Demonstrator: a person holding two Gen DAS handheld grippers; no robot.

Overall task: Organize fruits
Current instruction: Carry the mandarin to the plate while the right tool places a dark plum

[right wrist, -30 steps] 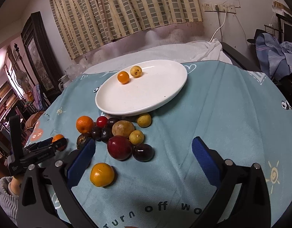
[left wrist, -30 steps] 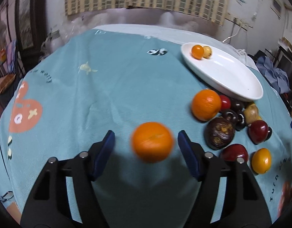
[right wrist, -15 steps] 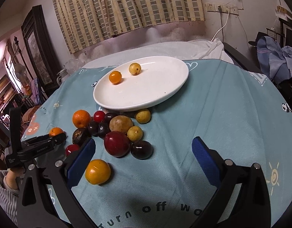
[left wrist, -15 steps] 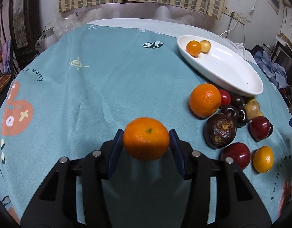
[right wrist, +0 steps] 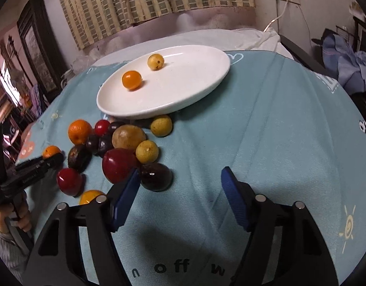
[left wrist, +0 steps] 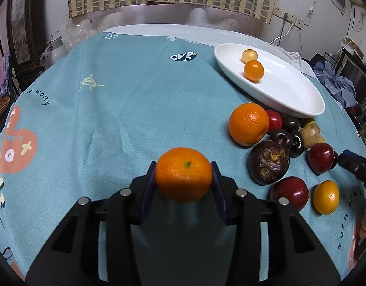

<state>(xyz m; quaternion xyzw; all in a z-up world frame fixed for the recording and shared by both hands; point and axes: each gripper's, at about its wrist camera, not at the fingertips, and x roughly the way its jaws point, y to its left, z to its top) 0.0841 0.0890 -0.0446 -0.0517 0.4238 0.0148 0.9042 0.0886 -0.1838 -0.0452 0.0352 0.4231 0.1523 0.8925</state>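
Note:
My left gripper (left wrist: pixel 183 164) holds a small orange mandarin (left wrist: pixel 184 174) just above the teal cloth; its jaws are closing and both pads press on the fruit. To its right lies a pile of fruit: a larger orange (left wrist: pixel 248 124), a dark brown fruit (left wrist: pixel 268 164), a red apple (left wrist: pixel 289 191) and others. The white plate (right wrist: pixel 206 81) behind the pile holds a small orange fruit (right wrist: pixel 131 79) and a yellow one (right wrist: pixel 155 61). My right gripper (right wrist: pixel 180 170) hangs low over bare cloth, its jaws closing with nothing between them. A dark plum (right wrist: pixel 155 176) sits just beside its left finger.
The teal tablecloth (left wrist: pixel 135 109) covers a round table; bare cloth lies left of the pile and right of the plate. A white kettle (left wrist: pixel 55 47) stands past the far left edge. A person's hand (right wrist: pixel 6 219) grips the left tool's handle. Clothes (right wrist: pixel 349 64) lie at the right.
The left jaws came together on the mandarin and now grip it. The right gripper sank toward the fruit pile and its jaws narrowed from wide open.

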